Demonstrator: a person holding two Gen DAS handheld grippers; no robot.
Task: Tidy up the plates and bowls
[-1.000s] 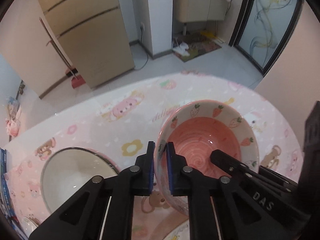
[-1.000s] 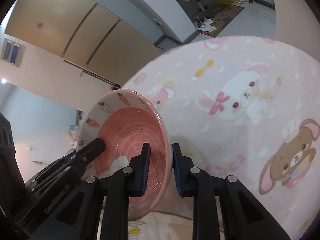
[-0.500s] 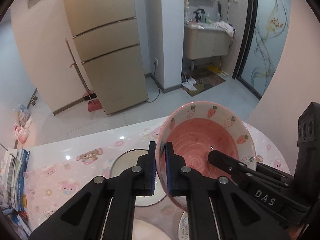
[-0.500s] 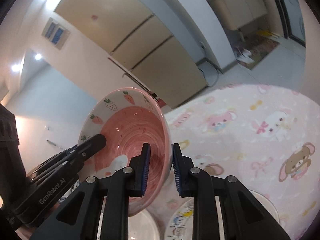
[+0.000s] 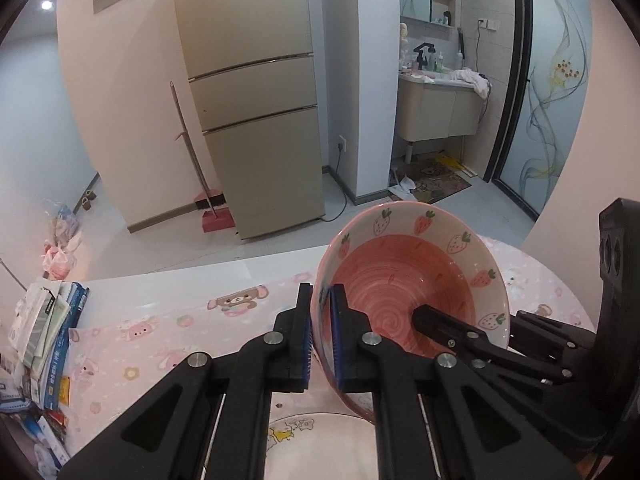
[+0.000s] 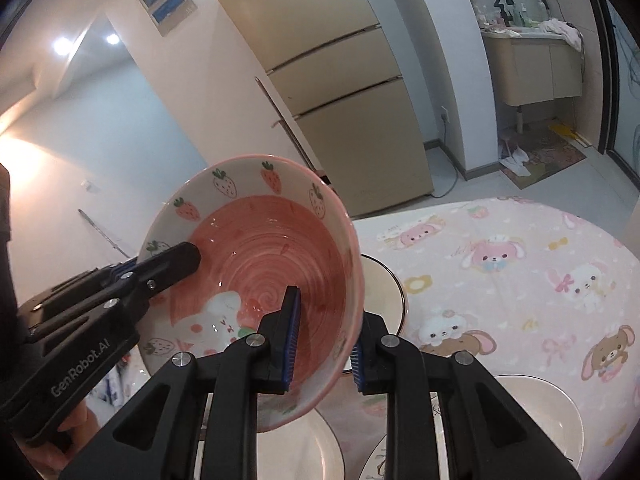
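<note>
Over the pink cartoon tablecloth (image 5: pixel 132 344) in my left wrist view, the left gripper (image 5: pixel 321 336) is pinching the near-left rim of the strawberry bowl (image 5: pixel 404 276), one pad inside and one outside, bowl tipped up and clear of the table. The right gripper (image 5: pixel 424 316) comes in from 4 o'clock with a finger inside the bowl. A cartoon plate (image 5: pixel 320 440) sits at 6 o'clock under my fingers, a book stack (image 5: pixel 40 344) at 9, the fridge (image 5: pixel 256 120) at 12. Over in the right wrist view, the right gripper (image 6: pixel 324 340) clamps the bowl's (image 6: pixel 256 248) wall at its right side, while the left gripper (image 6: pixel 176 256) bites the rim at 9 o'clock. White plates (image 6: pixel 384 292) sit on the table behind and below the bowl.
</note>
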